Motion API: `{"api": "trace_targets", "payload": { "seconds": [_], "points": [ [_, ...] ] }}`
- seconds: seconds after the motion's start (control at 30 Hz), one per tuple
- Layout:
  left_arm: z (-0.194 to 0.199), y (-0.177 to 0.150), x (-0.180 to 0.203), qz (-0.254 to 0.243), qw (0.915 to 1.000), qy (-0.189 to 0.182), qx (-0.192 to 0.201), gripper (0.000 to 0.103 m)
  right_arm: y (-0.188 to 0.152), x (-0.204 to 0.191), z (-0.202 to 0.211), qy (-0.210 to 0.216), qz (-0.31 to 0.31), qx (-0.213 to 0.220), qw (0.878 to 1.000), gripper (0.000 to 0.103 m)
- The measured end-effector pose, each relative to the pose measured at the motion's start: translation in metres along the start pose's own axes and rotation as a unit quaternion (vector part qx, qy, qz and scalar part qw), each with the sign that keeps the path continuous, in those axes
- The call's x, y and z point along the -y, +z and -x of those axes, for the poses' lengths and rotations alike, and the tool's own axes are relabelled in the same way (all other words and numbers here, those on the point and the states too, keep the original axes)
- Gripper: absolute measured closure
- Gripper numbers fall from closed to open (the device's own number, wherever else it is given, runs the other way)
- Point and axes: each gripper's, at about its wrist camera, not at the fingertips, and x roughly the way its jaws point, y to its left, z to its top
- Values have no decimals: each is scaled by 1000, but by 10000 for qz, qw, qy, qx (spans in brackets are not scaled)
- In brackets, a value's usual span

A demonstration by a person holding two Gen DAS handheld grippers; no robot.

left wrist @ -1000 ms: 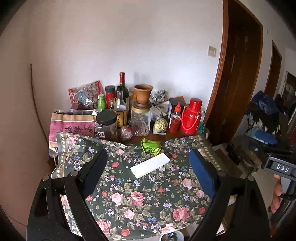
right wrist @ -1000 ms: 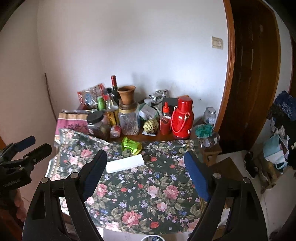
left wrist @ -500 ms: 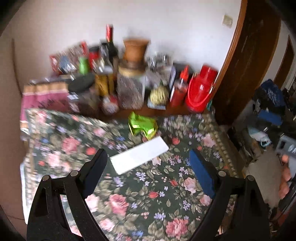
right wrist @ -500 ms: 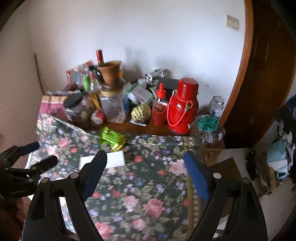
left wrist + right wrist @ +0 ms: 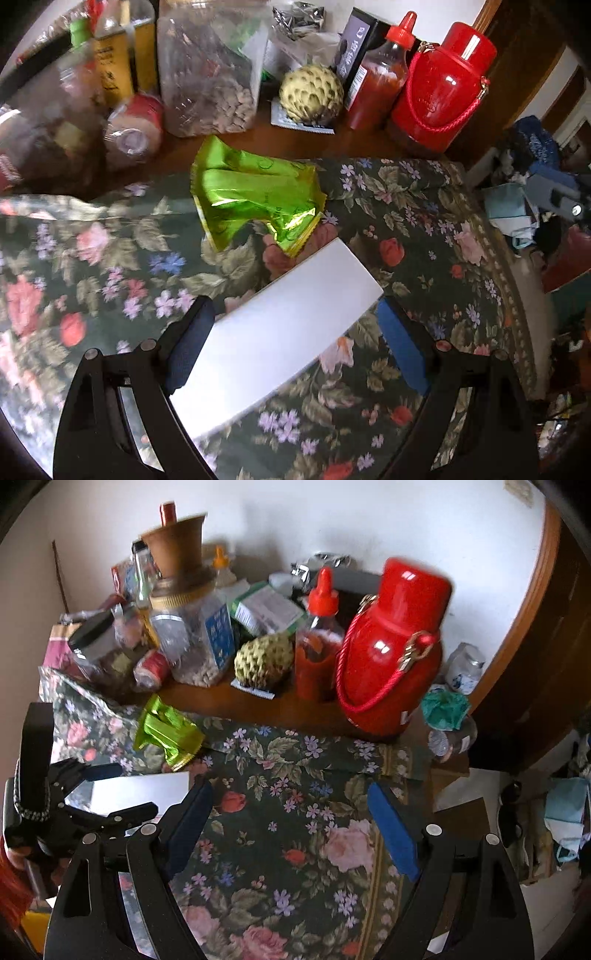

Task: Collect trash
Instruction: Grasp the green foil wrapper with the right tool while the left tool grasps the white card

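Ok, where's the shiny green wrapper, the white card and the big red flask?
green wrapper (image 5: 255, 192), left wrist view, its crinkled middle.
white card (image 5: 280, 332), left wrist view, its flat face.
red flask (image 5: 391, 653), right wrist view, its round belly.

Left gripper (image 5: 295, 332): black plastic frame w/ triangular cut-outs in each arm, two long fingers (image 5: 188, 343) w/ dark blue pads on inner faces, silver round screws near finger bases. Right gripper (image 5: 291, 823): same build, black frame, blue pads brighter on the right-side finger (image 5: 393, 834), silver screws at the joints, triangular slots lower down. In right wrist view the left gripper shows side-on: black body, small silver bolts, black-and-white braided cord wrapped round the handle. Red sleeve (image 5: 11, 890) at bottom-left corner, blurry, cut off by frame.
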Motion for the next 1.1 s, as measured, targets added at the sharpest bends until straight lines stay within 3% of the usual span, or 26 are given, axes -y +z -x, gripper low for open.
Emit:
{"api": "trace_targets", "payload": {
  "seconds": [0.27, 0.37, 0.43, 0.47, 0.63, 0.73, 0.9, 1.0, 1.1],
  "points": [
    [-11, -17, 15, -486, 9981, 66, -361, 16, 8, -7, -24, 229, 193, -155, 9994, 20],
    [-6, -31, 22, -663, 9967, 298, -357, 29, 11, -11, -29, 304, 252, -185, 9990, 20],
    [-2, -39, 23, -682, 9961, 476, -297, 44, 14, -15, -32, 377, 313, -218, 9986, 20],
    [1, -43, 21, -639, 9963, 504, -291, 45, 15, -17, -34, 422, 342, -236, 9982, 20],
    [18, -60, 2, -65, 9973, 691, -239, 49, 22, -37, -50, 820, 577, -427, 9940, 20],
    [31, -71, -20, 610, 9944, 833, -206, 50, 28, -56, -71, 1120, 763, -617, 9889, 20],
    [54, -88, -63, 1928, 9743, 1166, 4, 51, 36, -91, -111, 1260, 1157, -918, 9810, 20],
    [63, -97, -78, 2381, 9619, 1345, 87, 51, 40, -111, -133, 1294, 1435, -1111, 9748, 20],
    [68, -100, -84, 2544, 9581, 1305, 160, 52, 43, -123, -151, 1513, 1444, -1315, 9690, 21]
  ]
}}
